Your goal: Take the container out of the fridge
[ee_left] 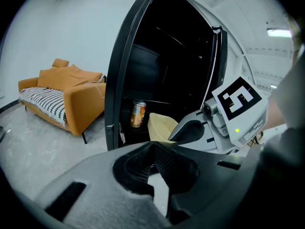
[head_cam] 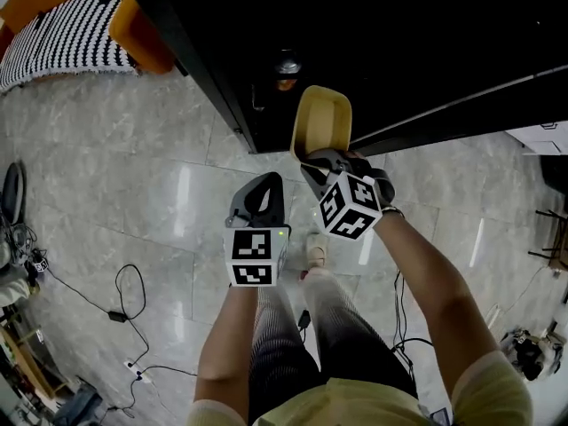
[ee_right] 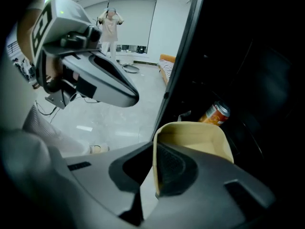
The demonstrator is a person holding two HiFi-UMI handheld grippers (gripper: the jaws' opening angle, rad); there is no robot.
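Observation:
A pale yellow open container (head_cam: 320, 124) hangs at the mouth of the dark open fridge (head_cam: 399, 43), held by its near rim in my right gripper (head_cam: 321, 162). The right gripper view shows the container (ee_right: 200, 140) with its rim pinched between the shut jaws. My left gripper (head_cam: 260, 193) stays just left of it, lower, above the floor, jaws closed and empty. From the left gripper view, the container (ee_left: 162, 126) shows beside the right gripper (ee_left: 190, 130). An orange can (ee_left: 138, 113) stands inside the fridge.
The fridge's black door edge (head_cam: 200, 60) runs diagonally at the left. An orange sofa with a striped blanket (head_cam: 75, 20) sits at the upper left. Cables and a power strip (head_cam: 129, 313) lie on the grey tiled floor. A second person (ee_right: 110, 25) stands far off.

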